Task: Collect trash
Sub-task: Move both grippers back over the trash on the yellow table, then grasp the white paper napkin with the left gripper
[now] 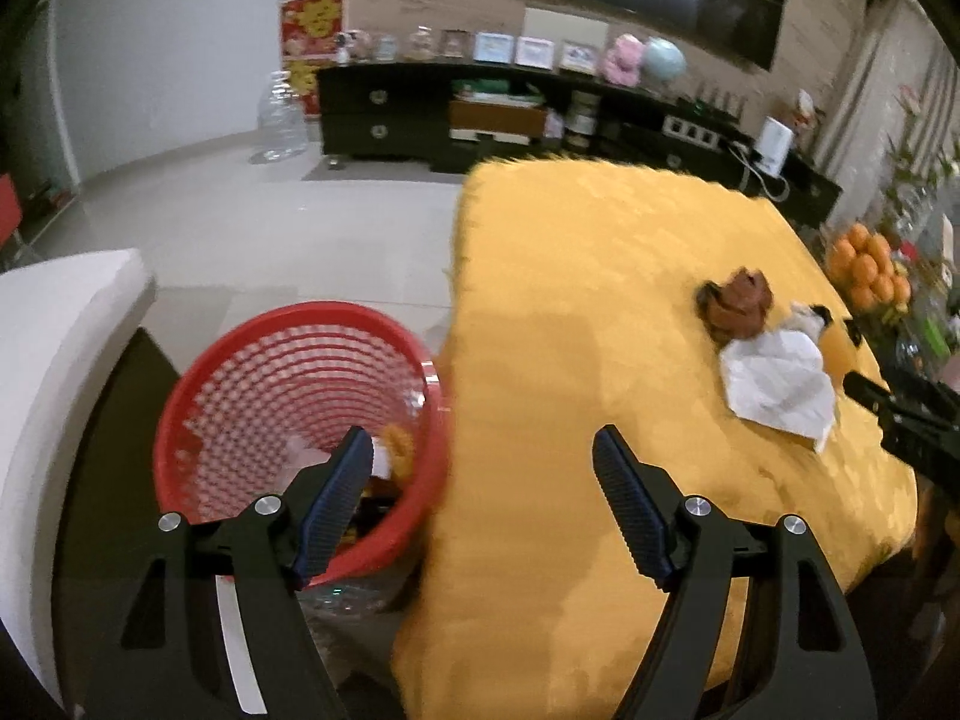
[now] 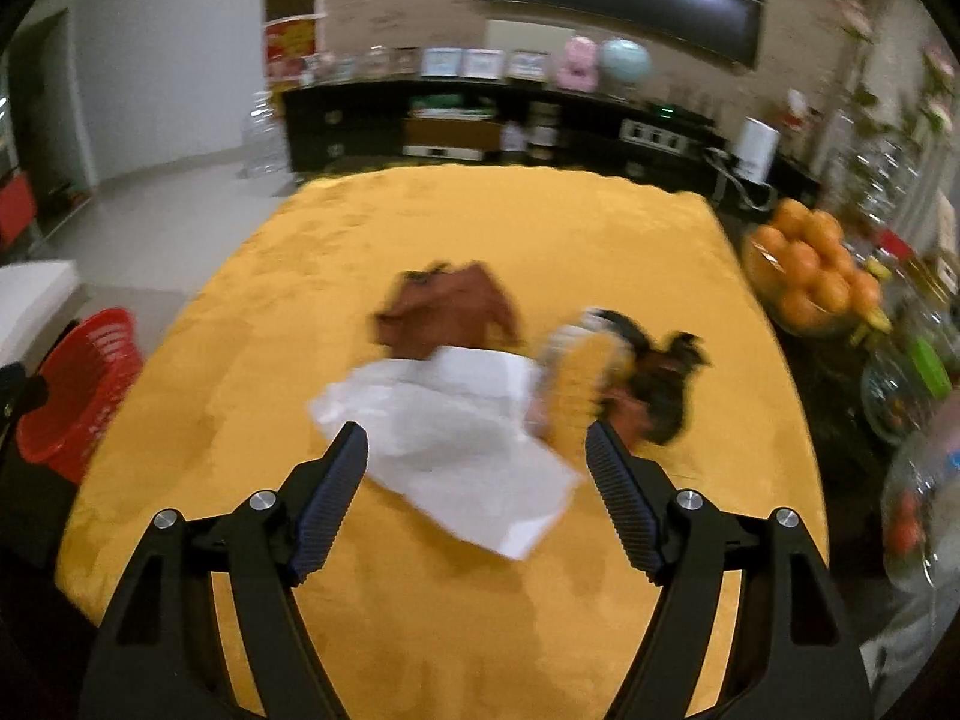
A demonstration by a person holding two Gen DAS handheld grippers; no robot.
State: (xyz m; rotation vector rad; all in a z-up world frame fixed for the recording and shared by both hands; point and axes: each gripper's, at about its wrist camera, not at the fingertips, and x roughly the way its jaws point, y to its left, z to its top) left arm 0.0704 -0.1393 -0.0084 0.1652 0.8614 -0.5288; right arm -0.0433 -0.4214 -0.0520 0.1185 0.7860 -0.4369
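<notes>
Left wrist view: left gripper (image 1: 483, 450) spread wide, nothing held, hanging over the left edge of the yellow tablecloth (image 1: 600, 300). Red basket (image 1: 288, 384) sits just left of the table, some scraps inside. Far right on the cloth: brown wrapper (image 1: 737, 303) touching white paper (image 1: 777, 381); right gripper (image 1: 900, 402) just beside the paper.

Right wrist view, blurry: right gripper (image 2: 477, 450) wide apart, empty, above the white paper (image 2: 456, 426). Brown wrapper (image 2: 450, 315) beyond it, yellow-black wrapper (image 2: 612, 372) to the right. Bowl of oranges (image 2: 810, 270) far right.
</notes>
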